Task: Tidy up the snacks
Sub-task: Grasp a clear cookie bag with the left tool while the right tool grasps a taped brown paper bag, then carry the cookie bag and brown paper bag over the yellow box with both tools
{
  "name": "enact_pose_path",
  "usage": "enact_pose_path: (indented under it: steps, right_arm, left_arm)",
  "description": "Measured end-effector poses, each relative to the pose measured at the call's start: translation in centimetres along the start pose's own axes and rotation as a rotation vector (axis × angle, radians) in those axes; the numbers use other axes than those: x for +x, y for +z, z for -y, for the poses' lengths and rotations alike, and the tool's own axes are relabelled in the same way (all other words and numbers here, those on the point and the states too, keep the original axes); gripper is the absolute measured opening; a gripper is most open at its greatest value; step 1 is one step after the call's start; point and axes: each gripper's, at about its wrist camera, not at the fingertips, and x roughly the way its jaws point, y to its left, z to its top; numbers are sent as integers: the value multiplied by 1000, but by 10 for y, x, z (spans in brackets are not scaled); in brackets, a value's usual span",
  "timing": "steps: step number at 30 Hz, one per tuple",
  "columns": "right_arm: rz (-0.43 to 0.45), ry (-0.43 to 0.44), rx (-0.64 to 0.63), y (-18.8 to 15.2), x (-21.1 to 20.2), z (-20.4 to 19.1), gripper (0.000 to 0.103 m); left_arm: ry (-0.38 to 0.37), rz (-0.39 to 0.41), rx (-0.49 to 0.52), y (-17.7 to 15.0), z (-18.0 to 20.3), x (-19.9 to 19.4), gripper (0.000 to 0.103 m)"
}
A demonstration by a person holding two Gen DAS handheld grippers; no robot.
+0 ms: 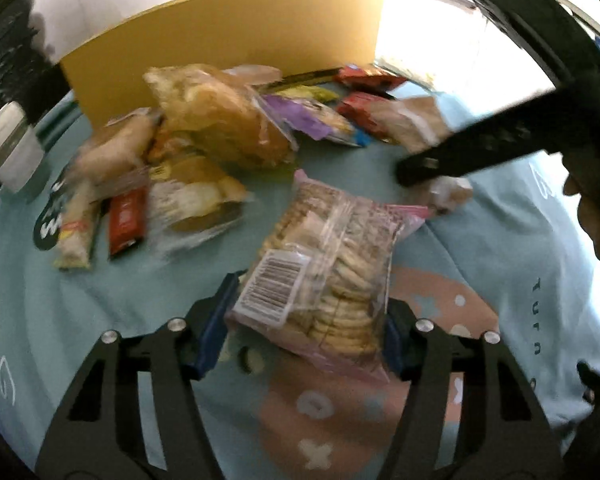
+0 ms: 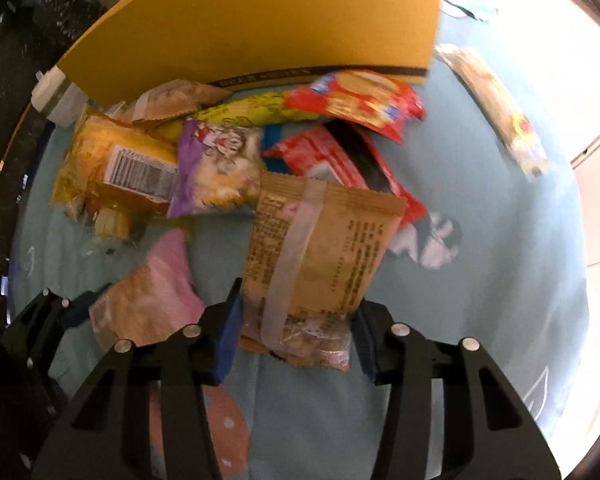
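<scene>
My left gripper point(image 1: 306, 320) is shut on a clear pink-edged pack of round crackers point(image 1: 332, 264) and holds it above the light blue cloth. My right gripper point(image 2: 296, 336) is shut on a tan snack packet point(image 2: 320, 248) with printed text and a clear seam. The right gripper also shows in the left wrist view point(image 1: 480, 152) at the right, blurred. The cracker pack and left gripper show at lower left in the right wrist view point(image 2: 152, 300). A heap of snack packs lies by a yellow box point(image 2: 260, 20): bread bags point(image 1: 220, 120), a purple packet point(image 2: 216, 168), red packets point(image 2: 360, 100).
A light blue cloth point(image 1: 500, 260) with a pink printed patch covers the surface. A white cup point(image 1: 12, 148) stands at the far left. A long yellow-red packet point(image 2: 500, 108) lies apart at the right. A red bar point(image 1: 126, 220) lies at the left.
</scene>
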Motion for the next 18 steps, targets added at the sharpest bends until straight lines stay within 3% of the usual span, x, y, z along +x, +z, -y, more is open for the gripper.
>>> enact_pose_path:
  steps: [6, 9, 18]
  right_arm:
    - [5, 20, 18, -19, -10, 14, 49]
    - [17, 29, 18, -24, -19, 19, 49]
    - [76, 62, -26, -19, -49, -1, 49]
  left_arm:
    - [-12, 21, -37, -6, -11, -19, 64]
    - [-15, 28, -41, 8, -17, -24, 64]
    - [3, 87, -40, 23, -19, -49, 64]
